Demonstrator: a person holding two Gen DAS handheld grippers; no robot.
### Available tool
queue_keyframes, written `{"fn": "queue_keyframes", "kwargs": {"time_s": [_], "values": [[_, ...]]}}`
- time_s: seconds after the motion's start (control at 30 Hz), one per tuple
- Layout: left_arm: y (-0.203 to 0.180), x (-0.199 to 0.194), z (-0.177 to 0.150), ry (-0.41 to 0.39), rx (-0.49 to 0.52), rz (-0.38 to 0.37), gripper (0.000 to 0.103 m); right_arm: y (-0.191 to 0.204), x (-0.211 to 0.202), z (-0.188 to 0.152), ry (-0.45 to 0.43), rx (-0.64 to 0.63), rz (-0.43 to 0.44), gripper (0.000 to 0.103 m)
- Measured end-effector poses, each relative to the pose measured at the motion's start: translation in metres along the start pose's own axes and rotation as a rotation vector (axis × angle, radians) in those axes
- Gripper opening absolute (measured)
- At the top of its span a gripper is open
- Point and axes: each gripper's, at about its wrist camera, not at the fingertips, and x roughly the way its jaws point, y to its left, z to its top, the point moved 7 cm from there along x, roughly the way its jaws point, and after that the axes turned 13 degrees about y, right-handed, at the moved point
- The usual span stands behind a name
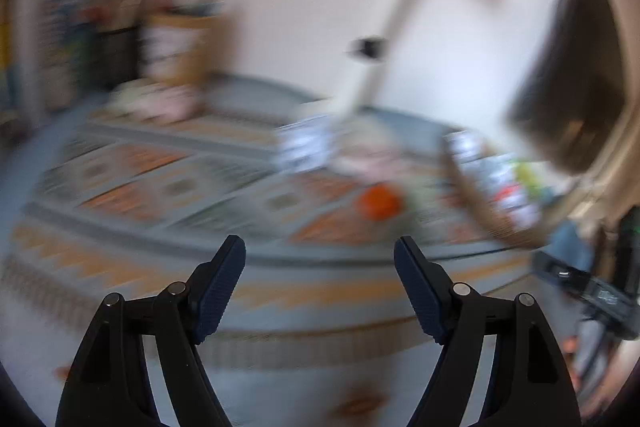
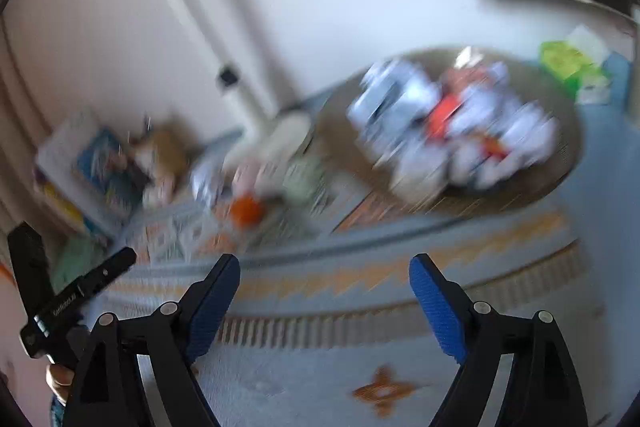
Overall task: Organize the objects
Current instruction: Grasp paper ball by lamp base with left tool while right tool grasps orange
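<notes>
Nearest the lens in both views are the jaws themselves: the left gripper (image 1: 320,251) stands spread wide with nothing between its pads, and the right gripper (image 2: 324,269) is likewise parted and empty. Both pictures are badly smeared, so detail is poor. Beyond the jaws runs the table (image 1: 132,163) under a blue-grey cloth with orange zigzag borders, its near edge curving just ahead of the fingertips. At the far right sits a round woven basket (image 2: 560,171) heaped with pale packets (image 2: 452,131), some showing red; what they are I cannot tell. A white lamp post (image 2: 240,83) rises from the far middle of the table, and books or boxes (image 2: 96,167) stand at the far left. Smallest is an orange object (image 1: 378,202), alone on the cloth left of the basket, well apart from both grippers, with a few blurred pale items just behind it. By my reading the step in hand is an approach with empty jaws towards a loose item, likely the orange one. The next move calls for steadying, bringing one gripper down over it and closing, then carrying it to the basket.
</notes>
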Motion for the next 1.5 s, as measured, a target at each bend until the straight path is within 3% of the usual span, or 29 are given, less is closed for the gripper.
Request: {"fn": "queue_keyframes", "kwargs": {"time_s": [0.07, 0.1, 0.13, 0.23, 0.4, 0.67, 0.73, 0.8, 0.87, 0.93, 1.03, 1.13, 1.2, 1.27, 1.37, 1.5], "values": [[0.027, -0.006, -0.01, -0.065, 0.026, 0.246, 0.076, 0.015, 0.017, -0.011, -0.003, -0.051, -0.055, 0.086], [0.039, -0.013, -0.015, -0.105, 0.026, 0.308, 0.076, 0.024, 0.028, -0.017, -0.005, -0.101, -0.111, 0.086], [0.048, -0.015, -0.019, -0.118, 0.014, 0.318, 0.076, 0.03, 0.034, -0.021, -0.009, -0.137, -0.147, 0.086], [0.063, -0.008, -0.02, -0.077, -0.085, 0.232, 0.076, 0.036, 0.05, -0.03, 0.013, -0.21, -0.238, 0.086], [0.069, 0.003, -0.02, -0.045, -0.133, 0.177, 0.076, 0.042, 0.059, -0.032, 0.042, -0.271, -0.247, 0.091], [0.055, 0.003, -0.023, -0.03, -0.051, 0.234, 0.077, 0.04, 0.068, -0.035, 0.083, -0.268, -0.271, 0.095], [0.048, 0.004, -0.023, -0.027, -0.014, 0.247, 0.084, 0.043, 0.074, -0.037, 0.125, -0.289, -0.243, 0.098], [0.042, 0.005, -0.023, -0.023, 0.023, 0.256, 0.084, 0.048, 0.085, -0.043, 0.204, -0.322, -0.209, 0.098], [0.038, 0.011, -0.023, 0.019, 0.054, 0.242, 0.084, 0.053, 0.084, -0.042, 0.214, -0.345, -0.224, 0.098], [0.036, 0.021, -0.02, 0.124, 0.076, 0.189, 0.084, 0.063, 0.08, -0.039, 0.265, -0.361, -0.184, 0.098], [0.034, 0.017, 0.013, 0.155, 0.054, 0.067, 0.084, 0.073, 0.083, -0.02, 0.323, -0.365, -0.196, 0.098], [0.021, 0.026, 0.054, 0.152, 0.067, -0.027, 0.084, 0.082, 0.099, 0.01, 0.301, -0.318, -0.13, 0.098], [0.013, 0.044, 0.08, 0.134, 0.08, -0.038, 0.084, 0.08, 0.117, 0.035, 0.233, -0.264, -0.137, 0.097], [0.006, 0.066, 0.098, 0.147, 0.065, -0.061, 0.084, 0.08, 0.131, 0.051, 0.196, -0.231, -0.083, 0.091], [-0.011, 0.097, 0.116, 0.141, 0.127, -0.035, 0.084, 0.078, 0.153, 0.067, 0.219, -0.214, -0.094, 0.086], [-0.02, 0.127, 0.124, 0.154, 0.2, -0.002, 0.084, 0.082, 0.16, 0.073, 0.187, -0.228, -0.092, 0.085]]}}
